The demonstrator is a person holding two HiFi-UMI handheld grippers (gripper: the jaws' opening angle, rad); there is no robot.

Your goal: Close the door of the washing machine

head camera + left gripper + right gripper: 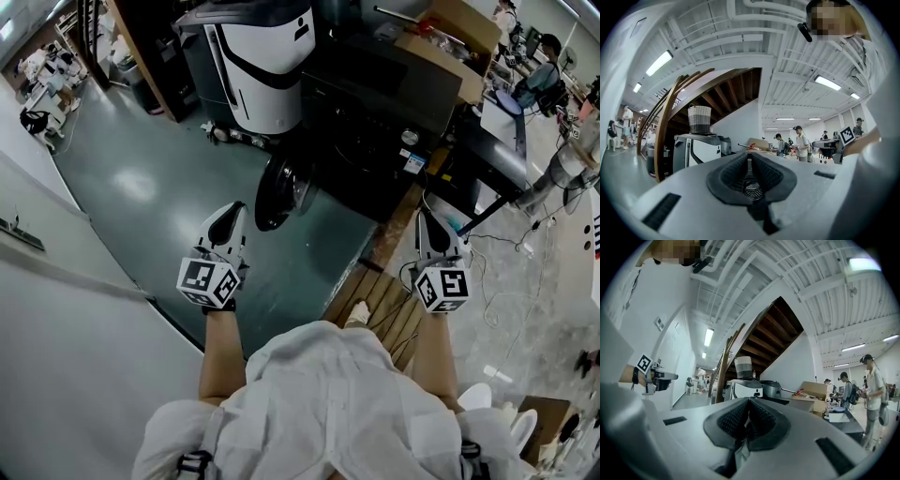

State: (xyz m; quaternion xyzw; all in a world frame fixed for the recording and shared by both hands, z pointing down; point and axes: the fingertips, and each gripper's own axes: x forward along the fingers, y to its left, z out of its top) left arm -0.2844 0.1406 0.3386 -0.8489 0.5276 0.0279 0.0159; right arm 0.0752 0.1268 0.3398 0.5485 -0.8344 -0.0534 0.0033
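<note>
Grey workshop floor [141, 187]: black washing machine [375, 122] ahead, round door [279, 192] hanging open. Left claw [228, 220] and right claw [429, 230] pinched closed, empty, apart from door; closing not begun

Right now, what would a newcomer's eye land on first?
The dark washing machine at centre of the head view, with its round door hanging open at its left. Before it, the left gripper and right gripper are held out, jaws shut and empty. A white-and-black machine stands upper left.
</note>
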